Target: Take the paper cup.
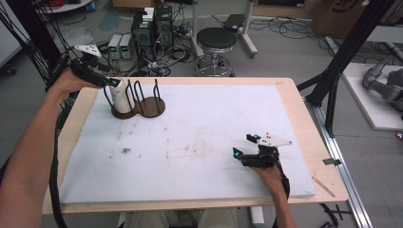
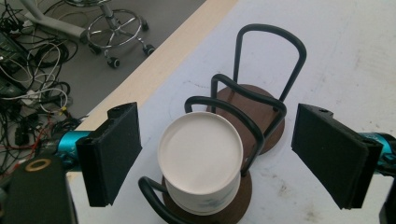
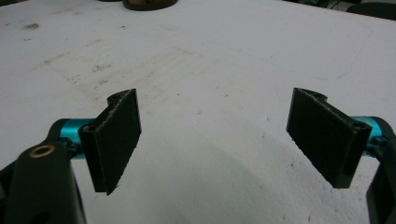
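A white cup (image 1: 122, 96) stands bottom-up in a rack (image 1: 151, 107) made of a brown wooden base and black wire loops, at the far left of the white mat (image 1: 199, 142). My left gripper (image 1: 113, 82) hovers at the cup's top. In the left gripper view the cup (image 2: 201, 158) lies between the pads of the left gripper (image 2: 215, 135), with a gap on each side, so the jaws are open. My right gripper (image 1: 244, 145) rests low over the mat near the front right. The right gripper (image 3: 215, 140) is open, with bare mat between its pads.
The mat covers a wooden table (image 1: 304, 118). Beyond the far edge stand a round stool (image 1: 216, 40) and computer boxes with cables (image 1: 152, 28). Black frame posts (image 1: 342, 61) rise to the right of the table. The rack's second base disc (image 2: 268, 119) holds nothing.
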The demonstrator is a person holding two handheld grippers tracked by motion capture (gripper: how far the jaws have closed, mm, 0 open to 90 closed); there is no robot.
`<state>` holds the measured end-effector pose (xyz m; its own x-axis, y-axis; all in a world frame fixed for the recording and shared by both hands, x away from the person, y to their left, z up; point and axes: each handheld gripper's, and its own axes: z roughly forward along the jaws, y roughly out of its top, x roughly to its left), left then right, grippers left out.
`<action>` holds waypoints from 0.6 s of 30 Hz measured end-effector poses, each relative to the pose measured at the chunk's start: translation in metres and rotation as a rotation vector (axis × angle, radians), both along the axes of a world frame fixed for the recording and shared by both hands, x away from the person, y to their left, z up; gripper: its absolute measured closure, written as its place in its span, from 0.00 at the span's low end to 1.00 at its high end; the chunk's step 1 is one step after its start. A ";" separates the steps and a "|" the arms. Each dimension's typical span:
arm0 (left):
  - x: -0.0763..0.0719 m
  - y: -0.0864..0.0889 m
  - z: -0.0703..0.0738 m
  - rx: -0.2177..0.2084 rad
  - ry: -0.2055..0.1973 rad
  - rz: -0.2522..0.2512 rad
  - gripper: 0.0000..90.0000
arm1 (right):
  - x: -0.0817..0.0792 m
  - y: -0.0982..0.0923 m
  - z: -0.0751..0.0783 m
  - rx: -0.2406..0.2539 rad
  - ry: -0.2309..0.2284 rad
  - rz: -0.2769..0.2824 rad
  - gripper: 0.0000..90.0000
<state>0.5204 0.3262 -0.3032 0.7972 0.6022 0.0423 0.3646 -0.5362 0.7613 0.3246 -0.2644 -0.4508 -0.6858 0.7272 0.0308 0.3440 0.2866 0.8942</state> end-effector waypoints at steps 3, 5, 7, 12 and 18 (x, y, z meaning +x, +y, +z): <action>0.004 -0.002 0.000 0.029 0.009 -0.009 0.17 | -0.001 0.000 0.000 -0.001 -0.003 0.000 0.20; 0.009 -0.004 -0.001 0.065 0.028 -0.015 0.18 | -0.001 0.000 0.000 -0.003 -0.004 0.000 0.20; 0.011 -0.005 -0.001 0.088 0.032 -0.014 0.18 | 0.000 0.001 0.000 -0.006 -0.003 0.001 0.20; 0.015 -0.007 -0.005 0.120 0.054 -0.015 0.18 | 0.000 0.000 0.000 -0.001 -0.001 0.001 0.20; 0.018 -0.008 -0.010 0.148 0.079 -0.018 0.19 | -0.001 0.000 0.000 -0.002 -0.005 0.002 0.20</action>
<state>0.5381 0.3186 -0.3132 0.8122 0.5796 0.0665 0.4095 -0.6476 0.6426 0.3240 -0.2642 -0.4508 -0.6875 0.7257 0.0258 0.3385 0.2889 0.8955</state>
